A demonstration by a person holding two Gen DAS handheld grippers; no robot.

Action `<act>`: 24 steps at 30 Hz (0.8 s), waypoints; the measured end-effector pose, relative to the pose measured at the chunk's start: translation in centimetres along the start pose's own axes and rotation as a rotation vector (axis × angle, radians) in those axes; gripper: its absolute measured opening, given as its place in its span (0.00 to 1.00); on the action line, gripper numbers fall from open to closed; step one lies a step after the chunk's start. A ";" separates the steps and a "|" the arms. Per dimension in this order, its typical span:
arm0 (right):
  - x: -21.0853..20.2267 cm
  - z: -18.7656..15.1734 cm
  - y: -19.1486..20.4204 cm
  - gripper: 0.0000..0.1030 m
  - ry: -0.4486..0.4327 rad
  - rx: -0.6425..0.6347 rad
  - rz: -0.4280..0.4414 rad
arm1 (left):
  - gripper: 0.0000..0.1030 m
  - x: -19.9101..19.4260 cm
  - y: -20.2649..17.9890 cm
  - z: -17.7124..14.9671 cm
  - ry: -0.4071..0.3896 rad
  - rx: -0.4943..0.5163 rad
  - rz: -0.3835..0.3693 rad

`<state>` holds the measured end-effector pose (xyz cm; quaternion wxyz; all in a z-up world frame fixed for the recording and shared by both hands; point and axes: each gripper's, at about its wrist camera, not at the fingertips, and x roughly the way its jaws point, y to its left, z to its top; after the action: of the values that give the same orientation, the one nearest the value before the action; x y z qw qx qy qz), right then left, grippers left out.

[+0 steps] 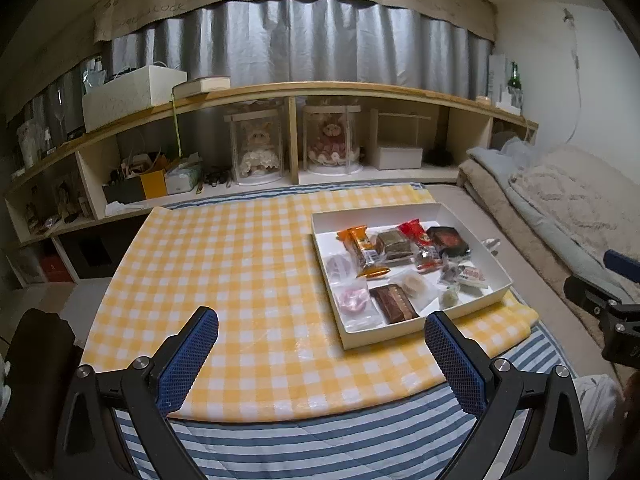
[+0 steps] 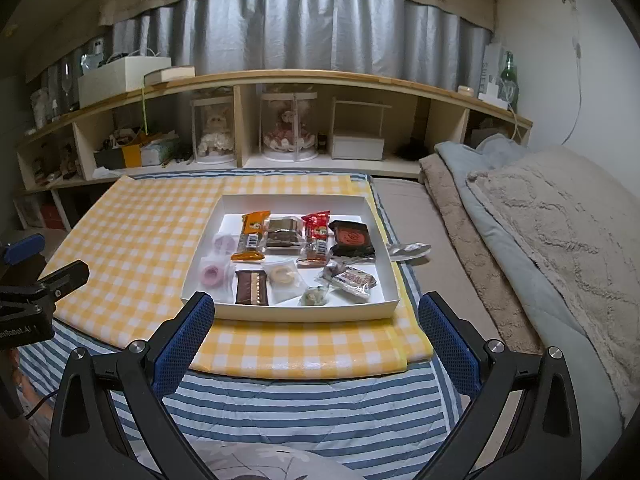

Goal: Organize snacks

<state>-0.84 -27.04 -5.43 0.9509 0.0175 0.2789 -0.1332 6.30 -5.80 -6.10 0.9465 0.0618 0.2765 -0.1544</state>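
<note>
A shallow white box [image 2: 296,312] sits on a yellow checked cloth [image 2: 132,232] and holds several wrapped snacks: an orange bar [image 2: 252,236], a red packet [image 2: 316,236], a dark square packet [image 2: 352,238], a brown chocolate bar [image 2: 251,287] and pink rings [image 2: 214,274]. The box also shows in the left wrist view [image 1: 460,312]. A silver wrapper [image 2: 408,249] lies outside the box on its right. My left gripper [image 1: 322,330] is open and empty over the cloth, left of the box. My right gripper [image 2: 312,314] is open and empty before the box's near edge.
A blue striped quilt [image 2: 312,404] lies under the cloth. A low shelf [image 2: 280,80] with doll cases and boxes runs along the back. Folded blankets [image 2: 540,220] lie at the right. The left gripper's body shows at the right wrist view's left edge [image 2: 36,296].
</note>
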 end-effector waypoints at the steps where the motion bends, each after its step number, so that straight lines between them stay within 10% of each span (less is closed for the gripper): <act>1: 0.0 0.0 0.0 1.00 0.000 0.000 -0.001 | 1.00 0.1 0.0 0.0 0.000 0.000 -0.001; 24: 0.0 0.0 -0.1 1.00 0.000 0.006 0.003 | 1.00 -0.4 -0.4 -0.3 -0.003 -0.007 0.002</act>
<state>-0.83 -27.14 -5.44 0.9510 0.0209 0.2785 -0.1326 5.75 -6.04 -6.13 0.9473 0.0585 0.2756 -0.1524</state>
